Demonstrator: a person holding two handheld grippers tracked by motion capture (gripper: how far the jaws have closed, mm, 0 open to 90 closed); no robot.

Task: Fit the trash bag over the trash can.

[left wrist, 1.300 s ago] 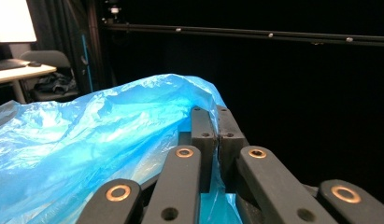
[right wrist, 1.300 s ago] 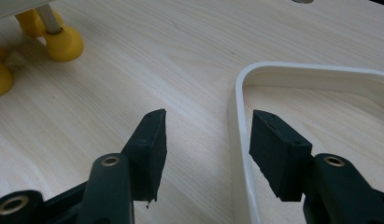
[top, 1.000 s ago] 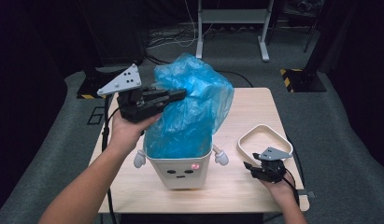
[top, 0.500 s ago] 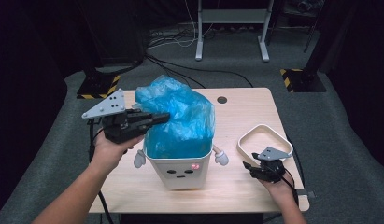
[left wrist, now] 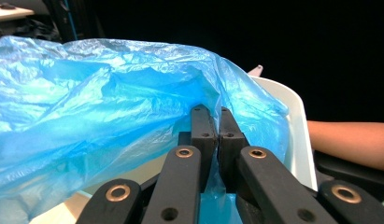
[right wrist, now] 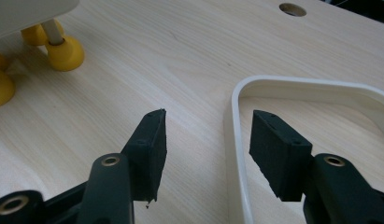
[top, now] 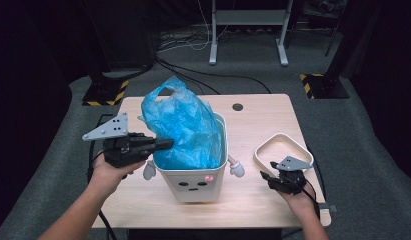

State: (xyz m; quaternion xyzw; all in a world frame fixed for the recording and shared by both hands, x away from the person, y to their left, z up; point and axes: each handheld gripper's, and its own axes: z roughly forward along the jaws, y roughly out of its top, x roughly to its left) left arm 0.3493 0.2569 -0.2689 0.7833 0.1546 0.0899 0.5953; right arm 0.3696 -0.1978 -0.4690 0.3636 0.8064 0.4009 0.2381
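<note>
Your left gripper (top: 165, 145) has its fingers clamped on the blue plastic bag (top: 185, 127), which sits in the white bin (top: 198, 182) on the bench (top: 253, 115). Your right gripper (right wrist: 206, 149), fingers apart, straddles the white ring's (right wrist: 236, 121) rim.

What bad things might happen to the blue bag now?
The left gripper pinches only a thin fold of the blue bag, so the plastic may tear or slip free if pulled hard. Much of the bag billows above the white bin; it might pop out instead of lining it. The right gripper sits open by the white ring, not steadying the bin, which might tip.
</note>
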